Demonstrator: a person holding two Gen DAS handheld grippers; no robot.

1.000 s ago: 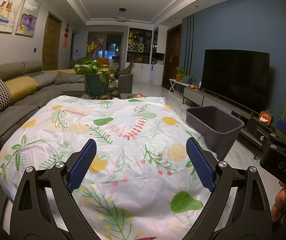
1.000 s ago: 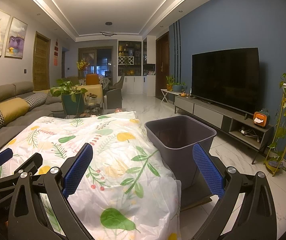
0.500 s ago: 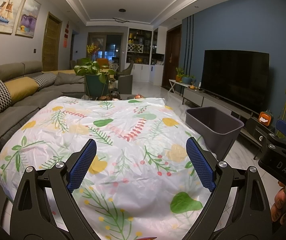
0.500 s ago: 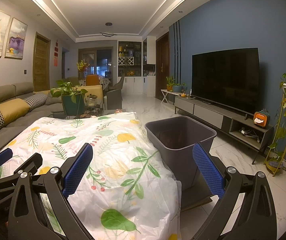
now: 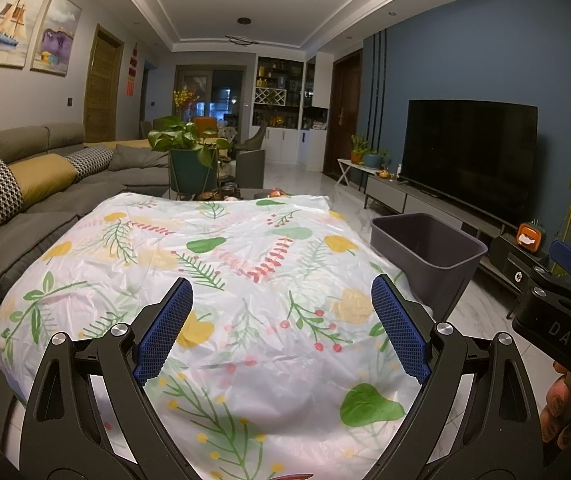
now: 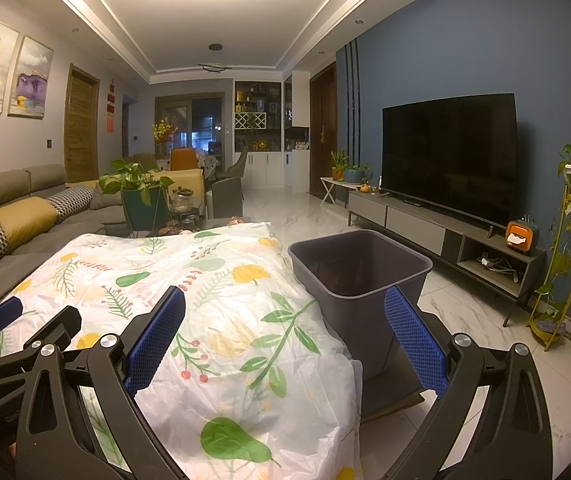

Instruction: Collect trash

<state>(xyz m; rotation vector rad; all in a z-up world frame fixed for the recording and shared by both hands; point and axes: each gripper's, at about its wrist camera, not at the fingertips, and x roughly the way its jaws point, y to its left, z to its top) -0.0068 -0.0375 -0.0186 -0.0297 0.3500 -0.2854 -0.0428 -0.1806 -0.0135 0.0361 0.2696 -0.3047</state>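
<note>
Sofa point(image 5: 25, 216): grey, far left of both grippers.
Tablecloth point(image 5: 245, 280): floral plastic sheet spread directly ahead of left gripper point(image 5: 281, 328), whose jaws stand wide apart, empty.
Bin point(image 6: 359, 276): dark grey, just ahead of right gripper point(image 6: 285, 336), jaws spread, holding nothing; touching tablecloth edge.
Trash: none visible.

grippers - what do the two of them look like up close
The left gripper and right gripper match: black angular frames with silver bolts, and fingers faced with blue mesh-textured pads. The right one's body shows white "DAS" lettering in the left wrist view. No cables or sleeves visible.
</note>
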